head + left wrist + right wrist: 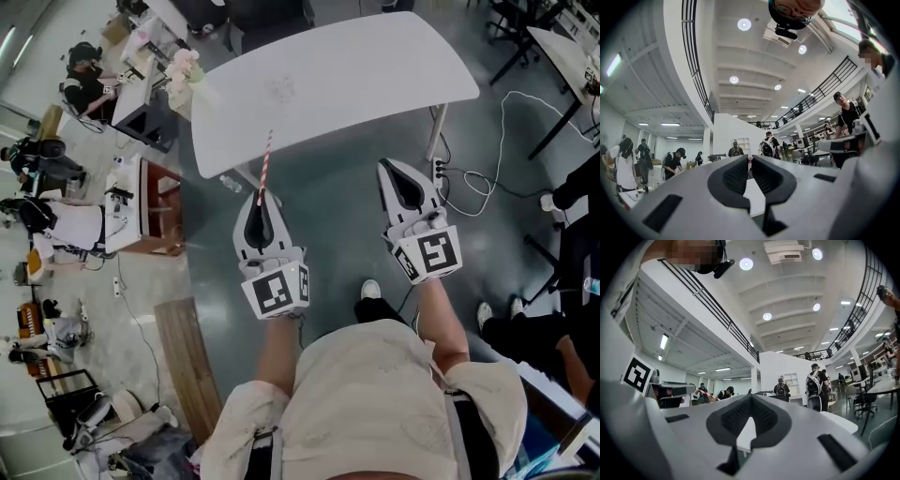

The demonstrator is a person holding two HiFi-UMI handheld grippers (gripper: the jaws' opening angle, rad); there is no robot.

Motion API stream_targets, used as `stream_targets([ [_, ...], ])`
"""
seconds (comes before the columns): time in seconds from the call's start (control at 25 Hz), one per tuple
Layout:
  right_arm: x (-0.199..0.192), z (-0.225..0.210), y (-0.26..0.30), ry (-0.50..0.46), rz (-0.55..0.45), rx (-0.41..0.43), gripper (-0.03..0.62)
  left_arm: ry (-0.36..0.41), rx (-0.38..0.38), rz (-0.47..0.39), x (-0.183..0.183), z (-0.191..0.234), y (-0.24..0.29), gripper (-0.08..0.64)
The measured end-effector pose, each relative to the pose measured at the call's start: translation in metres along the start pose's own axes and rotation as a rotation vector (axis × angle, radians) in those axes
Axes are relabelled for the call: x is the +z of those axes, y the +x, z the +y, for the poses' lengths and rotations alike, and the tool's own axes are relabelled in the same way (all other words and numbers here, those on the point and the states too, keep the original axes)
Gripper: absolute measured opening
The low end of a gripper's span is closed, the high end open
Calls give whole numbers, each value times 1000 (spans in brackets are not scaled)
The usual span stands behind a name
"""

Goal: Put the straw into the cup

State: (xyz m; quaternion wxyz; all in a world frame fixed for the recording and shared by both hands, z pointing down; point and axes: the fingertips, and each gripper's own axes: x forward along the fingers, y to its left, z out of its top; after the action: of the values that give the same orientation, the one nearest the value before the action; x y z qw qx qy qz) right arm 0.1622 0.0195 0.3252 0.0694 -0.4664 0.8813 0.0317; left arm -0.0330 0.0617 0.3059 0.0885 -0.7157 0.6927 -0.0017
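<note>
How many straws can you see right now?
1. The striped straw is pinched in the left tongs, pointing toward the white table. No others show, though some may be hidden.

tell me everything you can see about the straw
The straw is thin and straight, with red and white spiral stripes. The left gripper is shut on its lower end, so most of it sticks out past the jaw tips, pointing forward. Its far tip shows against the near edge of the white table. Nothing else touches it.
</note>
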Motion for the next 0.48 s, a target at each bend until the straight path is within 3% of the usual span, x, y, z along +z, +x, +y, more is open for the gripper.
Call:
stream_targets([
  [0.48, -9, -40, 30, -31, 10, 68, 0, 0, 46, 6, -1, -25, 44, 23],
])
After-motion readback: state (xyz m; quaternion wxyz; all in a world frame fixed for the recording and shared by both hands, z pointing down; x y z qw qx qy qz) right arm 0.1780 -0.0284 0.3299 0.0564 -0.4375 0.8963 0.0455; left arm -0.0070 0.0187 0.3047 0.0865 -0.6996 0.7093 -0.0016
